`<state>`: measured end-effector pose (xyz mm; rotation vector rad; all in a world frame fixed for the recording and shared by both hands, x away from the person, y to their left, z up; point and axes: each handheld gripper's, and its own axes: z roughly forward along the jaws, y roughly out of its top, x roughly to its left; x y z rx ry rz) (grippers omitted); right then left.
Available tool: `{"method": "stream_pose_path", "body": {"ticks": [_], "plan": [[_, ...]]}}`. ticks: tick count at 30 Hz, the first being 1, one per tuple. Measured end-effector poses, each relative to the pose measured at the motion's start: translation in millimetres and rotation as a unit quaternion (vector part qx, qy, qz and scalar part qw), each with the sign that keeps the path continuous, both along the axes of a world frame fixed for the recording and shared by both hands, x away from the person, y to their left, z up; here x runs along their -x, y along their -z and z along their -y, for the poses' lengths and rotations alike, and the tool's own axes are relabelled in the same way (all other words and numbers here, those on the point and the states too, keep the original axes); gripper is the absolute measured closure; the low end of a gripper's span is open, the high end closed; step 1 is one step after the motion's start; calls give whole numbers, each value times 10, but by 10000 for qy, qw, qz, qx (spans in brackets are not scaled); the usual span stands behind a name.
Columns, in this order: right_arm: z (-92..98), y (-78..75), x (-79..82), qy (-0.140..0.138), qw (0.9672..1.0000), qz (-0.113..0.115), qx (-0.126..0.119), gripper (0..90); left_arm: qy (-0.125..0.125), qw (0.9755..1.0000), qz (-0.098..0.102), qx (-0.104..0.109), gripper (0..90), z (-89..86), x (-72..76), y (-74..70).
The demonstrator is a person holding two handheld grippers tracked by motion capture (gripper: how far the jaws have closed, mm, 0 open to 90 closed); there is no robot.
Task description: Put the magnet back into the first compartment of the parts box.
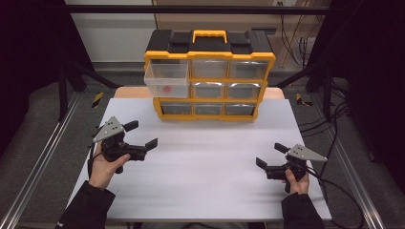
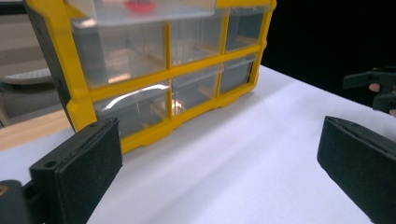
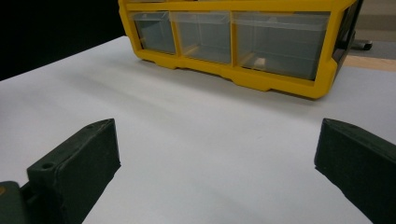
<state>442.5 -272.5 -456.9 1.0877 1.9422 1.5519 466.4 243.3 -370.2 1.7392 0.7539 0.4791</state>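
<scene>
A yellow and black drawer cabinet stands at the far middle of the white table. Its top-left clear drawer is pulled out, and a small red object lies inside it. My left gripper is held over the table's left side, open and holding nothing. My right gripper is near the right edge, also open and holding nothing. In the left gripper view the cabinet is close ahead, the red object sits at the top, and the other gripper is far right.
The cabinet's other clear drawers are pushed in. Black cables trail off the table's right side. Metal frame rails run along both sides of the table. Wide bare table surface lies between the two grippers.
</scene>
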Motion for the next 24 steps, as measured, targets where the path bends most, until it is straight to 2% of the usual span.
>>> {"method": "stream_pose_path", "body": {"ticks": [6, 11, 14, 18, 24], "plan": [[-1, 0, 2, -6, 10000, -4, 3, 4, -82, 10000, 6, 3, 0, -77, 42, 169], [-4, 4, 1, 8, 10000, -13, 21, 4, -118, 9999, -42, 104, 0, -173, 79, 301], [-8, 9, -3, 0, 10000, 5, 34, 4, -155, 9999, -61, 30, 0, -213, 97, 350], [-11, 11, -3, 14, 10000, -39, 30, 4, -202, 9997, -96, 121, 0, -292, 135, 418], [-22, 25, -10, 9, 9999, -69, 76, 4, -358, 9992, -149, 138, 0, -409, 112, 502]]}}
